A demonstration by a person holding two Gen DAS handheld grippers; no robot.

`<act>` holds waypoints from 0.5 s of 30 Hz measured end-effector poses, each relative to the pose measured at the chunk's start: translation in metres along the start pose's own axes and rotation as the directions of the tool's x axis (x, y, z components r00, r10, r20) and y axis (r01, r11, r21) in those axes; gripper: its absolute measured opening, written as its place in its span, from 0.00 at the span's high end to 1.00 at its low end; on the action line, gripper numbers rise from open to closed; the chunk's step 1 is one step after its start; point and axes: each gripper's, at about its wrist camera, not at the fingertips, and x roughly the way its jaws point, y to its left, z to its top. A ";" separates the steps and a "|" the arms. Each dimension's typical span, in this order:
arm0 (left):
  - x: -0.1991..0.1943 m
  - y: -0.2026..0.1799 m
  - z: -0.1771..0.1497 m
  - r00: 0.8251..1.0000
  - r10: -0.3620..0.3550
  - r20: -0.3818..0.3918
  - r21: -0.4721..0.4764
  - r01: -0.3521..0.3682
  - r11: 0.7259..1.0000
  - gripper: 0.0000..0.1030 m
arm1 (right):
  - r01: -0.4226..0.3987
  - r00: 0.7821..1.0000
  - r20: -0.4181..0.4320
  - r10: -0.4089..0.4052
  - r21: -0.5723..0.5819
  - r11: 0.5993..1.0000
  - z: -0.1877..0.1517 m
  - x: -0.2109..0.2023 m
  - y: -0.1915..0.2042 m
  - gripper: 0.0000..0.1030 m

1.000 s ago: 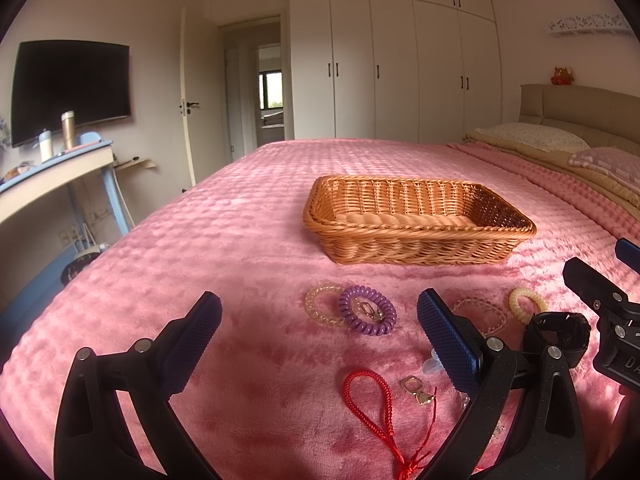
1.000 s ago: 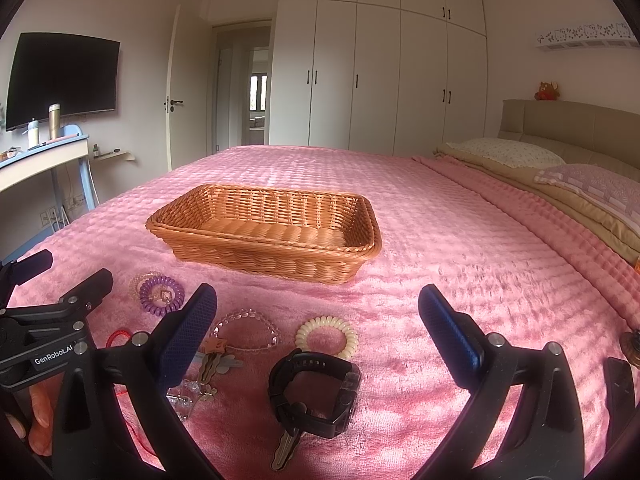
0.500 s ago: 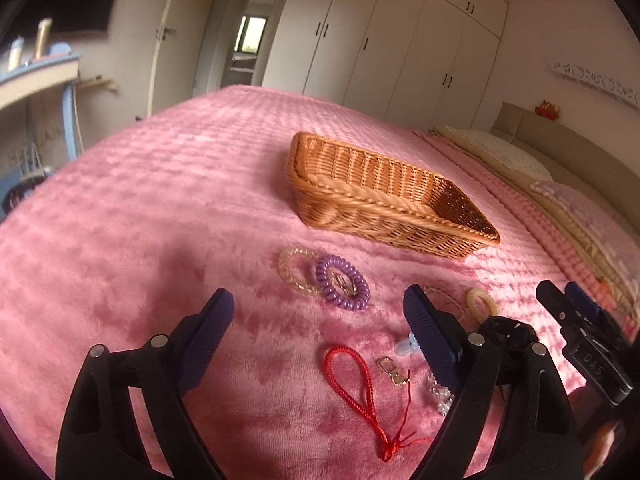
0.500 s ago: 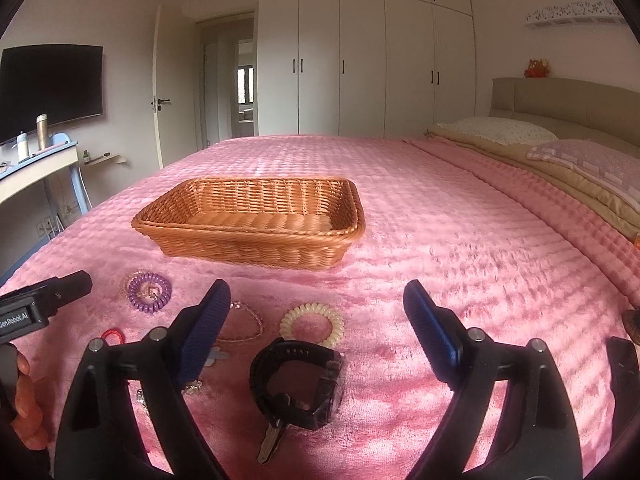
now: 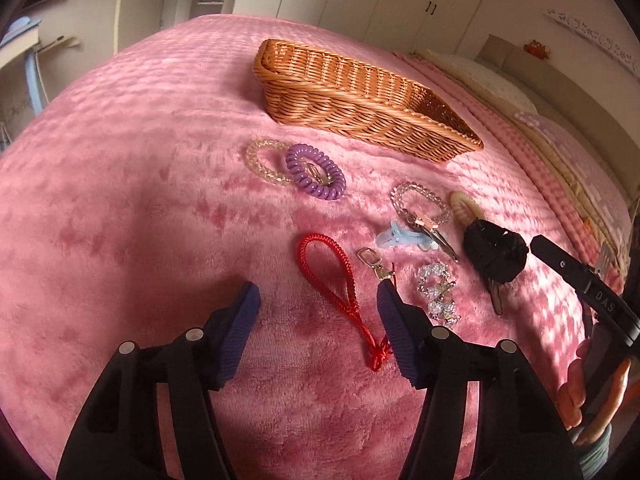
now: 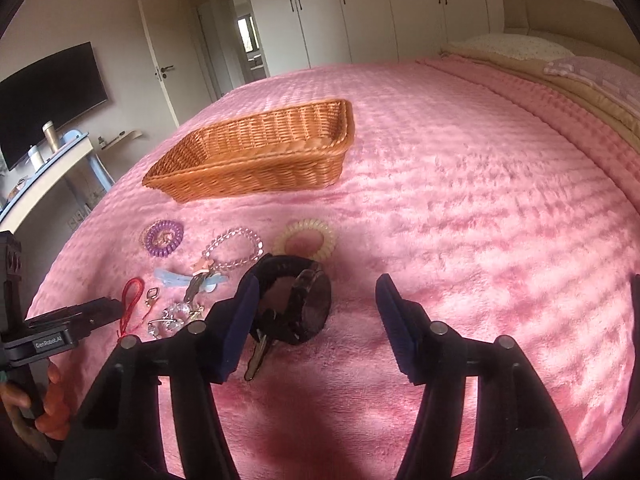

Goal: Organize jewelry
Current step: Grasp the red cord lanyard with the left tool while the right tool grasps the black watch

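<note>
Left wrist view, left gripper (image 5: 318, 320): jaws spread wide, nothing held, hovering low over the pink bedspread (image 5: 132, 184).
Left wrist view, red cord loop (image 5: 335, 280): lies right between the two blue pads, its knotted tail tucked against the right pad. A close here looks likely to catch it, but the cord is thin and flat in the plush, so the pads could shut over it and come up bare.
Left wrist view, gold clasp (image 5: 374, 262): tied to that cord, just beside the crystal clip (image 5: 438, 294). Lift the cord and the clasp may drag the clip along.
Left wrist view, basket (image 5: 360, 100): wicker, beyond the scattered pieces, no jewelry visible in the part I can see. Purple coil tie (image 5: 316, 176) overlaps the clear bead bracelet (image 5: 260, 162) in front of it; grab one and the other may ride up.
Right wrist view, right gripper (image 6: 316, 320): jaws wide apart too, gripping nothing.
Right wrist view, black watch (image 6: 298, 300): sits against the left pad, off-centre rather than between the pads. Closing now could nudge it aside rather than pinch it.
Right wrist view, cream coil tie (image 6: 306, 238): touching the watch's far side, so it may get shoved.
Right wrist view, crowding: the other tool is near at the left; both arms converging on this cluster risks a bump.
</note>
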 end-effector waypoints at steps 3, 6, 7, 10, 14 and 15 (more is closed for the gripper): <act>0.000 -0.007 -0.001 0.999 0.036 -0.008 0.019 -0.036 0.999 0.44 | -0.019 0.998 -0.064 0.020 0.012 1.000 0.006 0.016 0.004 0.55; 0.002 -0.014 -0.002 0.997 0.081 -0.001 0.045 -0.081 0.996 0.44 | -0.001 0.992 -0.127 0.003 0.020 1.000 0.010 0.032 0.008 0.66; 0.002 -0.016 -0.003 0.996 0.095 0.002 0.048 -0.094 0.994 0.46 | 0.017 0.989 -0.147 -0.013 0.020 1.000 0.010 0.037 0.009 0.72; 0.002 -0.018 -0.003 0.991 0.133 0.007 0.060 -0.134 0.989 0.54 | 0.065 0.986 -0.156 -0.067 -0.015 0.998 0.009 0.039 0.013 0.83; 0.003 -0.020 -0.003 0.985 0.172 0.018 0.083 -0.173 0.981 0.86 | 0.071 0.985 -0.156 -0.079 -0.059 0.996 0.006 0.033 0.013 0.88; 0.002 -0.019 -0.003 0.987 0.158 0.018 0.079 -0.159 0.984 0.96 | 0.063 0.986 -0.153 -0.072 -0.059 0.996 0.006 0.030 0.012 0.89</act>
